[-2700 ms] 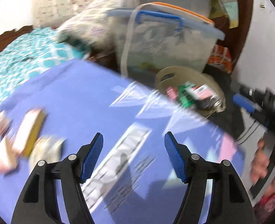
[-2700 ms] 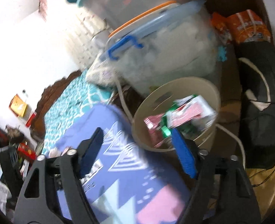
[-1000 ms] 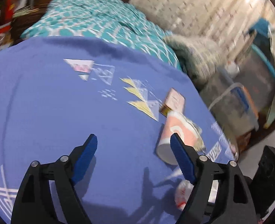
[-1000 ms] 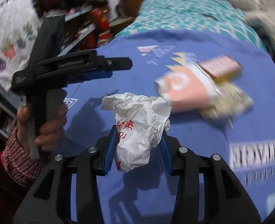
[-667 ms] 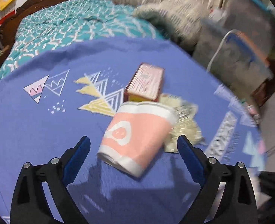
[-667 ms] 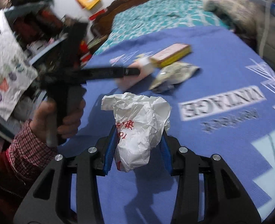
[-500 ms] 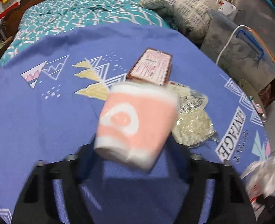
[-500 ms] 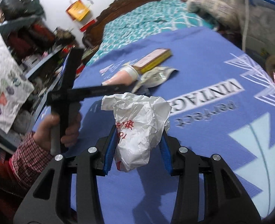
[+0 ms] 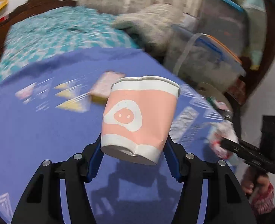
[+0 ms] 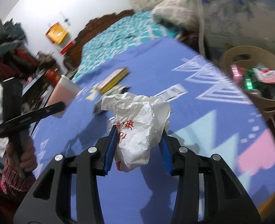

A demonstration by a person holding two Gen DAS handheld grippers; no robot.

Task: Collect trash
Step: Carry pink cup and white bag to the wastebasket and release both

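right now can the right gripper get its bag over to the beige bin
Probably yes. The right gripper grips the crumpled white bag, and the beige bin sits just past the blue cover's edge, with only open cover between.

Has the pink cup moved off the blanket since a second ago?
Yes. The pink cup lay beside the flat box on the blue blanket; now it is lifted clear, clamped in the left gripper, whose jaws just closed.
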